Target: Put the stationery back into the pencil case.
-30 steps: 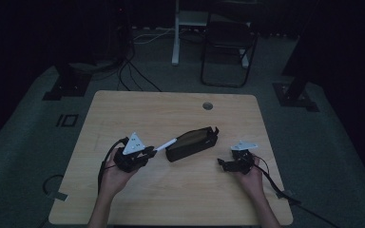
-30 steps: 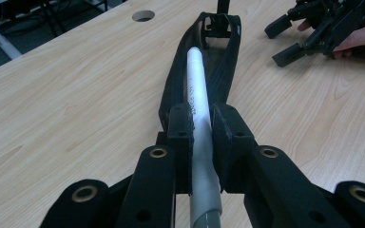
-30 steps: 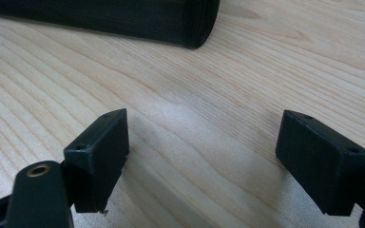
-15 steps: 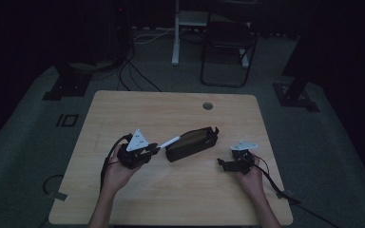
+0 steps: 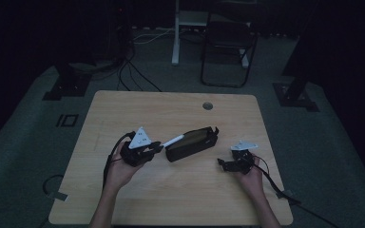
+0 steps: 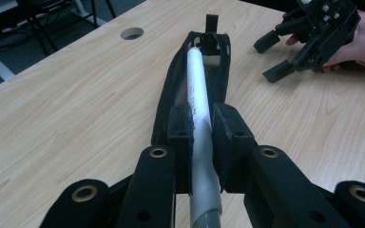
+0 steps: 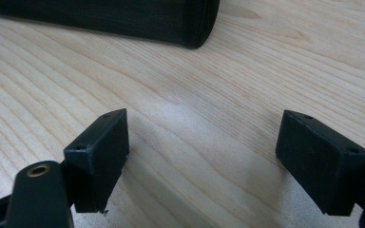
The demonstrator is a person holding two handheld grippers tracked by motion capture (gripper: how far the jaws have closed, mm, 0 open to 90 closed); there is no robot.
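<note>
Left tongs point(image 6: 200, 142), at lower centre of the left gripper view, are pinching a white pen point(image 6: 198, 95) between the two pads; the pen runs up the frame with its tip at the open mouth of a black pouch point(image 6: 218, 71). In the high view the left tongs point(image 5: 156, 147) sit left of centre, the pen point(image 5: 173, 141) bridging to the pouch point(image 5: 192, 143) at mid-frame. Right tongs point(image 7: 204, 156) are spread wide over bare wood, nothing between them; the pouch's end point(image 7: 190, 23) lies at the upper edge of that view. In the high view the right tongs point(image 5: 222, 164) rest right of centre, apart from the pouch. Bench point(image 5: 171, 109): pale wood, with a round hole point(image 5: 207, 105) near its upper edge.
</note>
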